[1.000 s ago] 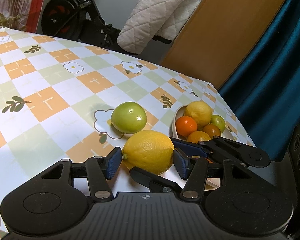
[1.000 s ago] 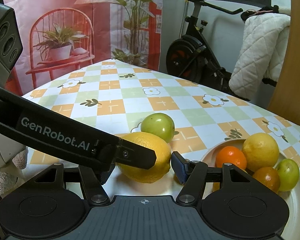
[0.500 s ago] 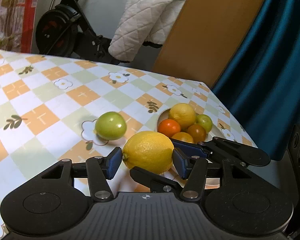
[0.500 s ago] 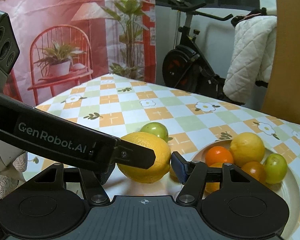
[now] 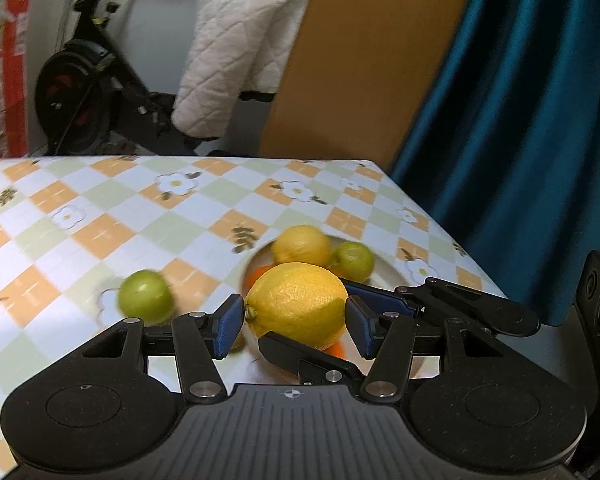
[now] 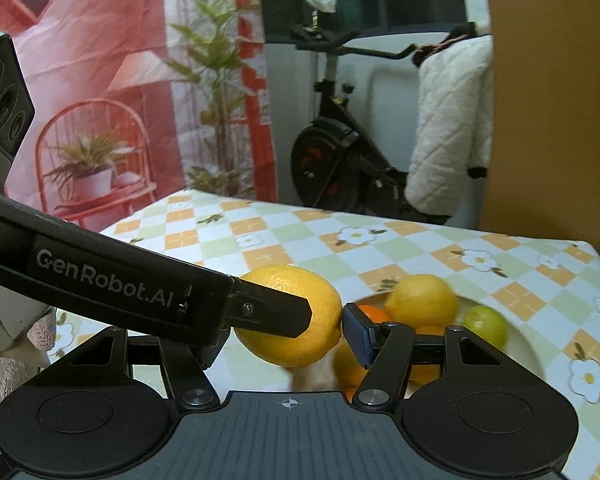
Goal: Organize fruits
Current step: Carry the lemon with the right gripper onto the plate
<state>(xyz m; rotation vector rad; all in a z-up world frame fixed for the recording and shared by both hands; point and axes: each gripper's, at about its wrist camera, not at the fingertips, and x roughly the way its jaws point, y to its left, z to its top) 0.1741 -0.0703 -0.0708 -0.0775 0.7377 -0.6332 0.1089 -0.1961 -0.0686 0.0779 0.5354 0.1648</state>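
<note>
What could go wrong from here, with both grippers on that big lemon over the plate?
1. Both the left gripper and right gripper clamp the same big lemon; if the hands drift apart, it could slip and drop.
2. The plate already holds several fruits, so the lemon may knock the small green fruit over the rim.
3. The plate sits near the table corner; a fruit rolling off could reach the floor.
</note>
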